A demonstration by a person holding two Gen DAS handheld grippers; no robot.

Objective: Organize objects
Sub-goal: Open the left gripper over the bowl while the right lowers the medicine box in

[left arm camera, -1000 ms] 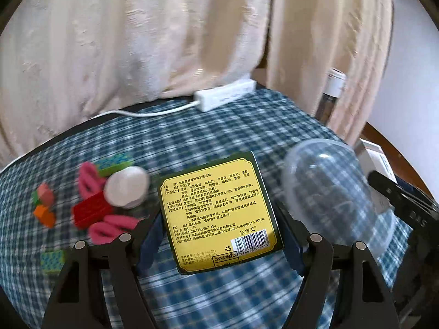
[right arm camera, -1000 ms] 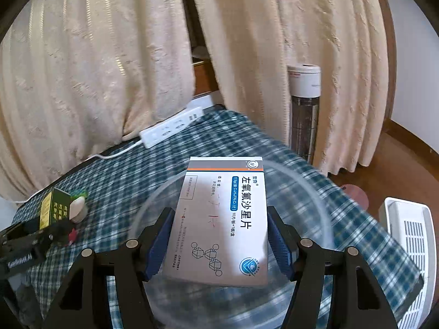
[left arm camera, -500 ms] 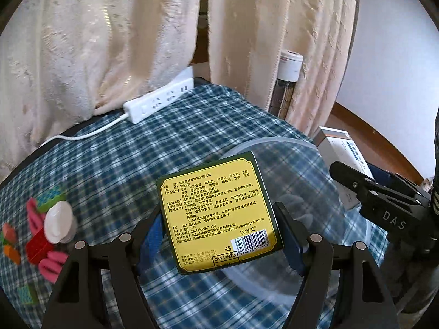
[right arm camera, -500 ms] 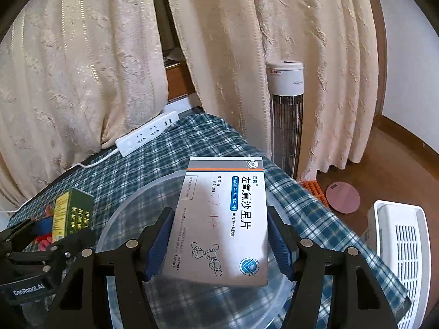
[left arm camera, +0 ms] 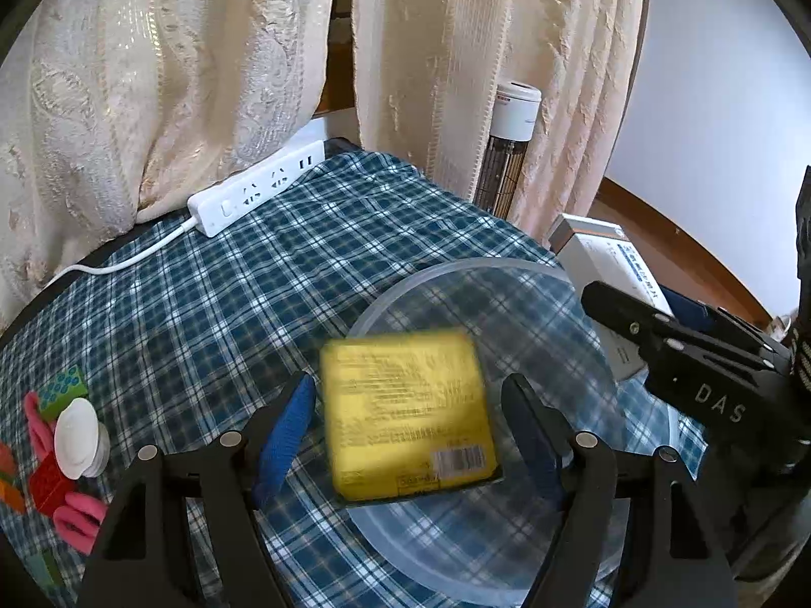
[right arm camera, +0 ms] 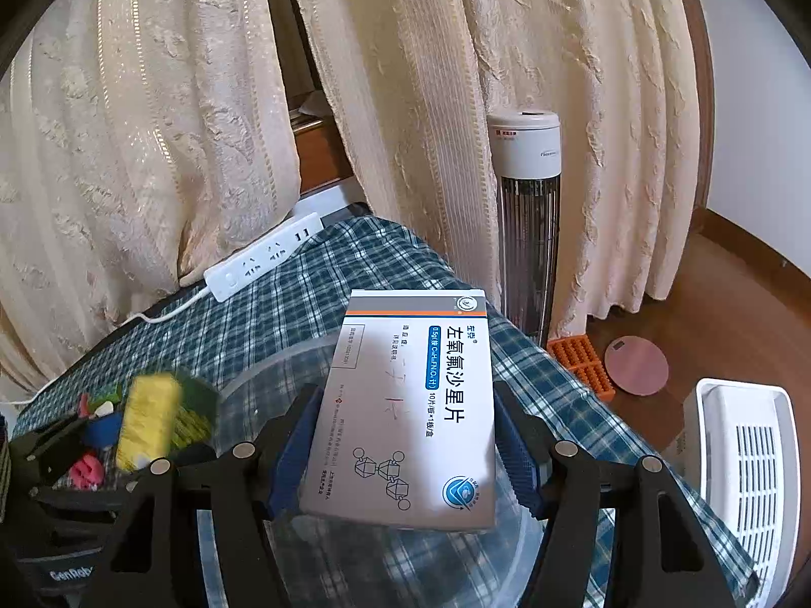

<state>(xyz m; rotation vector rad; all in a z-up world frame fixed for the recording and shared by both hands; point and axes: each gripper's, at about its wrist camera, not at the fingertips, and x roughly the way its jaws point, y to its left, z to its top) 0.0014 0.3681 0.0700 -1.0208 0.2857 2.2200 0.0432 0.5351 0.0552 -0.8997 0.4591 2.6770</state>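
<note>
My left gripper is open, with gaps on both sides of a yellow-and-green box. The box is blurred and lies over the clear plastic bowl on the checked tablecloth. The box also shows blurred in the right wrist view. My right gripper is shut on a white medicine box and holds it above the bowl's near side. The right gripper and its white box show at the right of the left wrist view.
Toy blocks, pink clips and a white cap lie at the table's left. A white power strip lies at the back by the curtains. A tower heater stands beyond the table's edge. A white appliance and orange item stand on the floor at right.
My left gripper has opened and let go of the yellow-and-green box, which is dropping over the bowl. The left gripper moved right over the bowl. The right gripper still holds the white box.
</note>
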